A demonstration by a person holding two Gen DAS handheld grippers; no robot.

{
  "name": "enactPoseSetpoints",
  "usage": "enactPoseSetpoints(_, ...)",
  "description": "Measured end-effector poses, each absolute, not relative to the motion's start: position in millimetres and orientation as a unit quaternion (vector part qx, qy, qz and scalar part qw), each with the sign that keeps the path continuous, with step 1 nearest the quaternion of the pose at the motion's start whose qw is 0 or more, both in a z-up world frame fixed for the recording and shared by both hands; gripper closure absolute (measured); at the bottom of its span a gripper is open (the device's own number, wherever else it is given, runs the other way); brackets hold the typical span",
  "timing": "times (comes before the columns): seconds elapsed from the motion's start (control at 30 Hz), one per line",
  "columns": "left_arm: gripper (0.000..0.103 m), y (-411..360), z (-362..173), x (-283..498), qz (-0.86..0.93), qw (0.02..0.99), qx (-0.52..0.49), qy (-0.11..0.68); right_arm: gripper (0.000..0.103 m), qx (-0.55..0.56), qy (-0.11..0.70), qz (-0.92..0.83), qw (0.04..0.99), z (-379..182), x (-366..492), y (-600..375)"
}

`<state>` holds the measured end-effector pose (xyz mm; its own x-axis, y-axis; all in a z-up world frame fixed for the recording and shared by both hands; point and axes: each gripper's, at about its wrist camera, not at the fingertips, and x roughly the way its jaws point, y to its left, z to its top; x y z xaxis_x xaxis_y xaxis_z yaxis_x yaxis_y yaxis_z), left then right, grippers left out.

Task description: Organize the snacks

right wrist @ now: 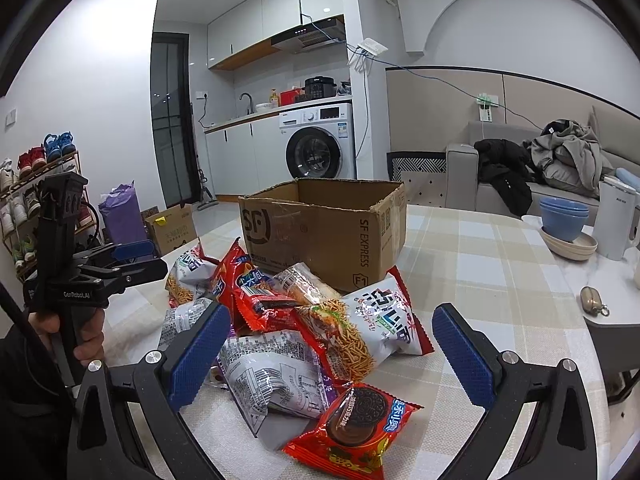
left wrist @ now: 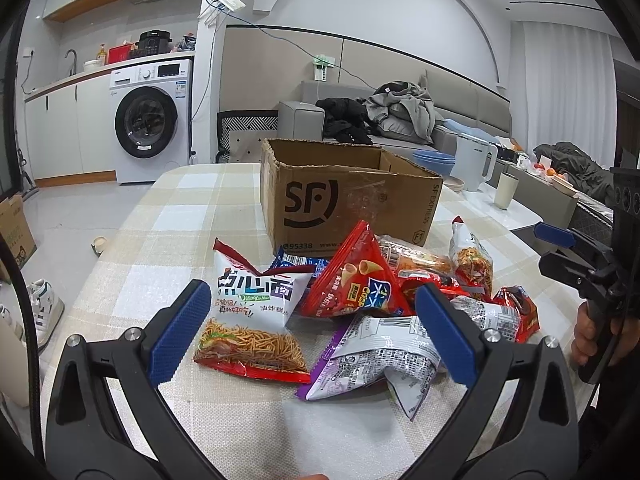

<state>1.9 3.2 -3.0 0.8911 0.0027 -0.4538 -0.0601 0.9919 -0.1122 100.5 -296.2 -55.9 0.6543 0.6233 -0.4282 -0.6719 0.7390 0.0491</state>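
Note:
Several snack bags lie in a pile on the checked tablecloth in front of an open SF cardboard box (left wrist: 344, 196), also in the right wrist view (right wrist: 324, 232). My left gripper (left wrist: 312, 332) is open just above the table, with a white noodle-snack bag (left wrist: 252, 320) and a silver-purple bag (left wrist: 380, 356) between its fingers. My right gripper (right wrist: 332, 356) is open over the pile, above a silver bag (right wrist: 272, 380), a noodle bag (right wrist: 372, 328) and a red Oreo pack (right wrist: 356, 428). A red cone-crisp bag (left wrist: 356, 280) lies near the box.
Blue bowls (right wrist: 564, 220) on a beige dish, a white kettle (right wrist: 614, 220) and a small pouch (right wrist: 592, 300) stand at the table's right. A cup (left wrist: 506, 190) stands behind. Beyond are a sofa, a washing machine (left wrist: 152, 120) and a shoe rack (right wrist: 24, 184).

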Motion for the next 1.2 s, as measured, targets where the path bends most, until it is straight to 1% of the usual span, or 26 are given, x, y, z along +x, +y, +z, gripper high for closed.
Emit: enactPoseSetpoints(1.2, 0.001, 3.0, -5.2, 4.3, 0.016, 0.97, -0.059, 0.237, 0.0, -0.062, 0.222, 0.337, 0.913, -58.1, 103.1, -296.0)
